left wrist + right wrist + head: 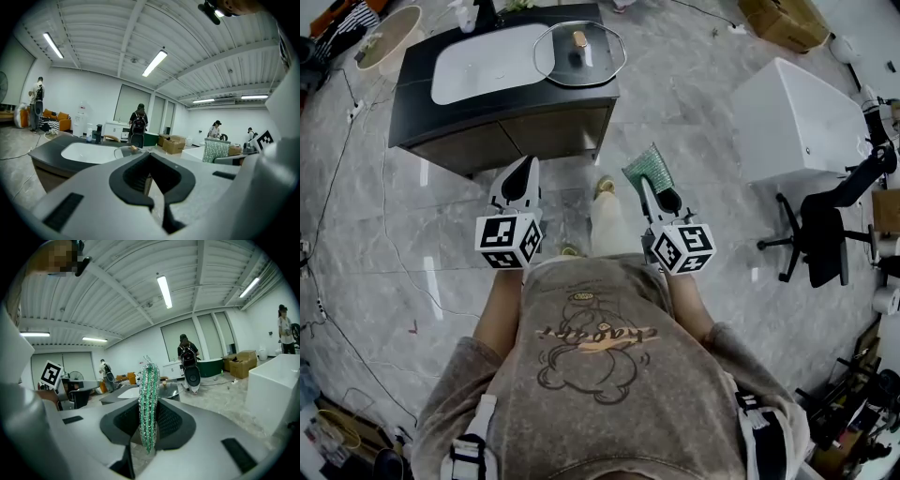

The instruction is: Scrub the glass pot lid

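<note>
The glass pot lid [578, 53] with a wooden knob lies flat on the dark counter [412, 94], to the right of the white sink basin [483, 61]. It also shows small in the left gripper view as the lid [125, 151] and in the right gripper view as the lid [169, 389]. My left gripper [521, 176] is held at waist height, well short of the counter, shut and empty. My right gripper [661, 194] is shut on a green-and-silver scrub pad [649, 171], which stands upright between the jaws as the pad [149, 405].
A white cabinet [802, 122] stands to the right with a black office chair [825, 225] beside it. Cardboard boxes [783, 21] sit at the far right. Cables run over the grey tiled floor [356, 234]. People stand in the background [138, 125].
</note>
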Available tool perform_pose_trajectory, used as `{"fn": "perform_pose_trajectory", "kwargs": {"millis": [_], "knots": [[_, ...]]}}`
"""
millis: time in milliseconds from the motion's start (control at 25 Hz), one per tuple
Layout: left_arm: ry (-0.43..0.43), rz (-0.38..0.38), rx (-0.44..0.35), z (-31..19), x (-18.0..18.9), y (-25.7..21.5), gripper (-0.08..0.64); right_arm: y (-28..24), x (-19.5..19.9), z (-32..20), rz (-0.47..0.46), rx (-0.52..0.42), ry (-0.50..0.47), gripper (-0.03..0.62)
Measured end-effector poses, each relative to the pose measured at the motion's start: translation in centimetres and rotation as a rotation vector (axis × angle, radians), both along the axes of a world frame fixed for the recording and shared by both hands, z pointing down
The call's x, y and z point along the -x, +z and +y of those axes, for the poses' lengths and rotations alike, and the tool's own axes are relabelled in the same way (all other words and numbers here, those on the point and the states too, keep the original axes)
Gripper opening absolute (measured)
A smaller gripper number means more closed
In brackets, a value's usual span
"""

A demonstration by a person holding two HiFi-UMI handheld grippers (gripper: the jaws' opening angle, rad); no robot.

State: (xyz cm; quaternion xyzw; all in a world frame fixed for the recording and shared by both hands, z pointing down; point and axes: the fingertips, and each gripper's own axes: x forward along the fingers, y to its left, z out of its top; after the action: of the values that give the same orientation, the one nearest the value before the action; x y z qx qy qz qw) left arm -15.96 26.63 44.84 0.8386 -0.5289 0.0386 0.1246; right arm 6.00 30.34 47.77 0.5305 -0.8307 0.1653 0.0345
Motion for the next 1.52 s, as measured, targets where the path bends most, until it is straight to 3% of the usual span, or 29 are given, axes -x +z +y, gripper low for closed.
{"fn": "perform_pose_trajectory", "kwargs": {"millis": [320,680,1000,1520], "knots": [[-0.004,0.001,0.002,-4.5,0.0,0.7,0.009,0.9,0.6,-5.1,-0.012,0.004,-0.017,0.087],[-0.042,0.004,0.010,-14.3,-0.8,0.8,0.009,0.5,-0.4,-15.7,-0.018,0.006,-0.061,0.087],[-0.076,0.014,0.020,-22.9,-3.0,-0.4,0.009,-0.9,-1.4,-25.3,-0.022,0.013,-0.137,0.087],[-0.181,0.010,0.044,-31.9,-4.7,-1.1,0.009,-1.5,-2.6,-37.2,-0.026,0.027,-0.278,0.087]]}}
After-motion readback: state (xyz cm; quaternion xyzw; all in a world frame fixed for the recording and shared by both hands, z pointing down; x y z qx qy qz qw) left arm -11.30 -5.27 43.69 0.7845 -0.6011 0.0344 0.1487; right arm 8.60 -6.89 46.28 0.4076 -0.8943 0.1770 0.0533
